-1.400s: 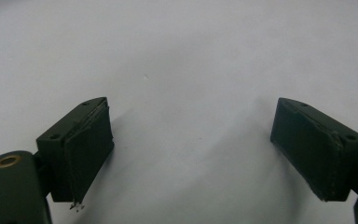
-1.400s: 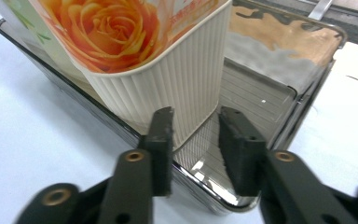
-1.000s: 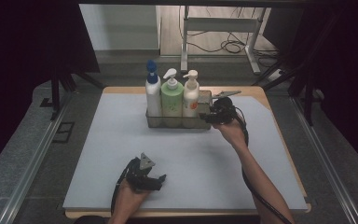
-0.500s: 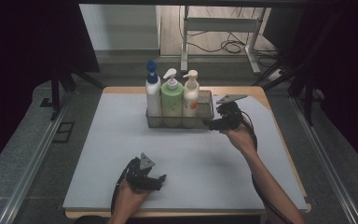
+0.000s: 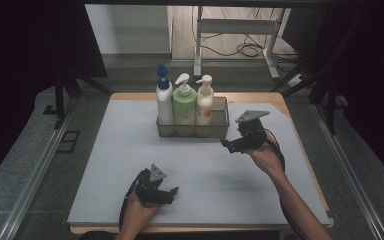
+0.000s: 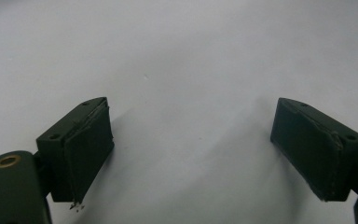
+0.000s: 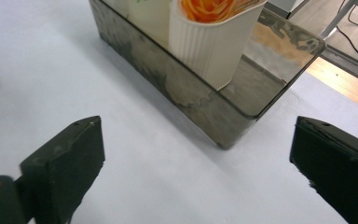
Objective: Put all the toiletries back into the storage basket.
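Three pump bottles stand upright in the clear tray at the desk's far side, the cream bottle rightmost, so loading looks finished. The right claw, whose jaws have just been opening, hangs empty just beside the tray; the left claw rests open and empty near the front edge.

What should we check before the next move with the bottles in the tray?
1. Right gripper open, nothing between its jaws: ok; they have just been opening.
2. Right gripper apart from the tray: ok.
3. Cream bottle, green bottle and blue-capped bottle upright in the tray: ok.
4. Left gripper open, nothing in it: ok.
5. Spare room at the tray's right end: ok.
6. Bottles full or not: cannot tell.
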`<state>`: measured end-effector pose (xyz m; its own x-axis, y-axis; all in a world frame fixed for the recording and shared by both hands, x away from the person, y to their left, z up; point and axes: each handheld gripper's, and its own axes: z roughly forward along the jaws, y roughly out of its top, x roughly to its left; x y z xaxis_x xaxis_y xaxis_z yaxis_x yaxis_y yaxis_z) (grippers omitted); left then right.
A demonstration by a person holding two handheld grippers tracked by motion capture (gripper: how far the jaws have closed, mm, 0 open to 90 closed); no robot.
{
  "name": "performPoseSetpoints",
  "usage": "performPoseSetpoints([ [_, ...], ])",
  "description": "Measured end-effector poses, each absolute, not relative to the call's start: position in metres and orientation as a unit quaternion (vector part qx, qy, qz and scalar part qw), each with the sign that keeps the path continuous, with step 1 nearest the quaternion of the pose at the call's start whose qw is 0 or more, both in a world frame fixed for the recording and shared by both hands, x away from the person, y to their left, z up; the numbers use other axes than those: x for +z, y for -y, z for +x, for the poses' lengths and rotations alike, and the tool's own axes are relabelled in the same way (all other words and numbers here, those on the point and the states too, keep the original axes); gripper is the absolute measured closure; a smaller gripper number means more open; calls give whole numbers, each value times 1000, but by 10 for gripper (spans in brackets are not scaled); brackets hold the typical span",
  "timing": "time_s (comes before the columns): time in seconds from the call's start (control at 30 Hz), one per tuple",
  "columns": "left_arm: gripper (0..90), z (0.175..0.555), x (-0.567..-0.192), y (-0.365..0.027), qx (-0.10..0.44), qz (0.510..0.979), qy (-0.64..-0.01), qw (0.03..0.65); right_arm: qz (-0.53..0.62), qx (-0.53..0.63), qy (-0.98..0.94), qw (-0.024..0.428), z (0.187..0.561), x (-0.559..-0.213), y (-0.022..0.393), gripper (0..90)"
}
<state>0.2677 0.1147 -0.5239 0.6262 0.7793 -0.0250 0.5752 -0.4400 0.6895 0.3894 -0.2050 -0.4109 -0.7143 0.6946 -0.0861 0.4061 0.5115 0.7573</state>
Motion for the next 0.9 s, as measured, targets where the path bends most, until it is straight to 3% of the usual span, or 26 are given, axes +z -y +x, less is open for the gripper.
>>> performPoseSetpoints([
  [0.5,123,268,-524,-115,151,836,-404,340,322,375,-846,199,353,-421,233,0],
  [0.9,125,267,-524,-115,152,835,-406,340,335,368,-844,202,324,-451,267,0],
])
